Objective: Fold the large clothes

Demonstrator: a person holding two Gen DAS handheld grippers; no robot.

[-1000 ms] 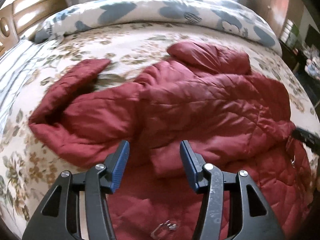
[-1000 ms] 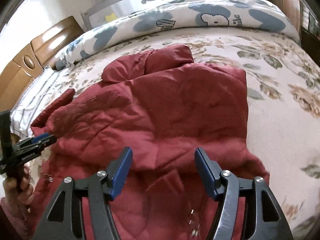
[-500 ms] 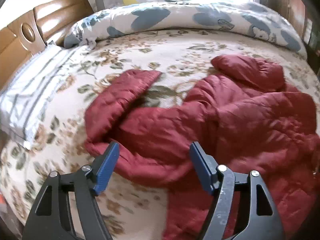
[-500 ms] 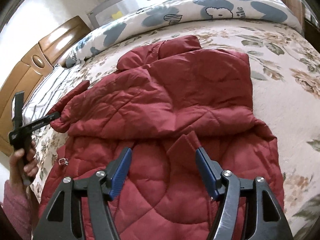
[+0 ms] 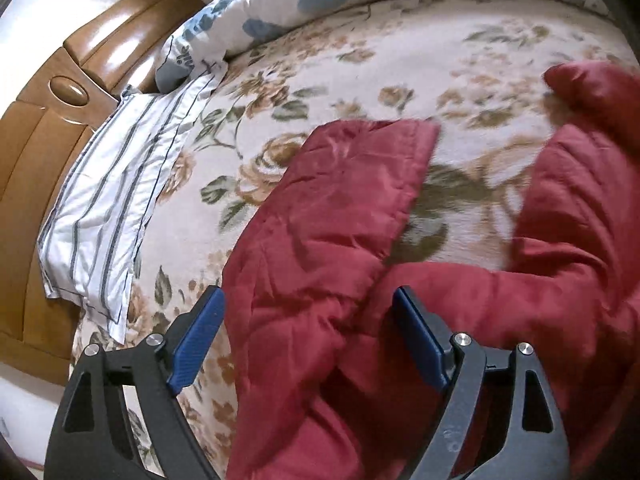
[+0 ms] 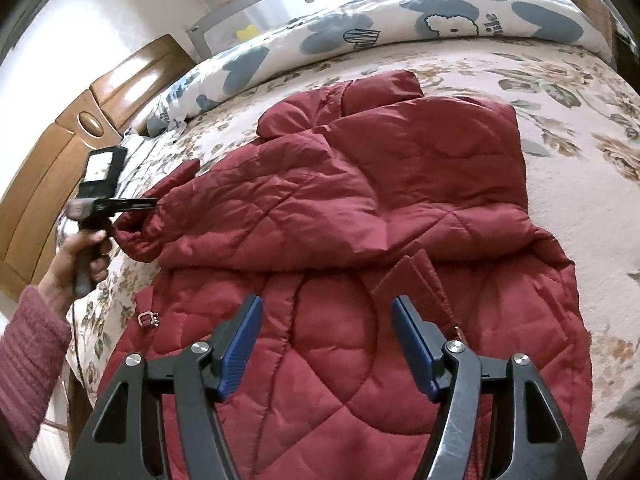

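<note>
Here the left tongs [image 5: 308, 340], just opening, angle down over the jacket sleeve [image 5: 320, 220].

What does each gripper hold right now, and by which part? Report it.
Nothing. The left gripper, just opened wide, straddles the red jacket's sleeve ungripped; the right gripper hangs open above the jacket.

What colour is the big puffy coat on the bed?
The coat is dark red, stitched in a quilted pattern. The right wrist view shows it best.

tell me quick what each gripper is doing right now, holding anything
Left gripper: open, jaws have just been opening, red jacket sleeve between them, not gripped.
Right gripper: open, holding nothing.
</note>
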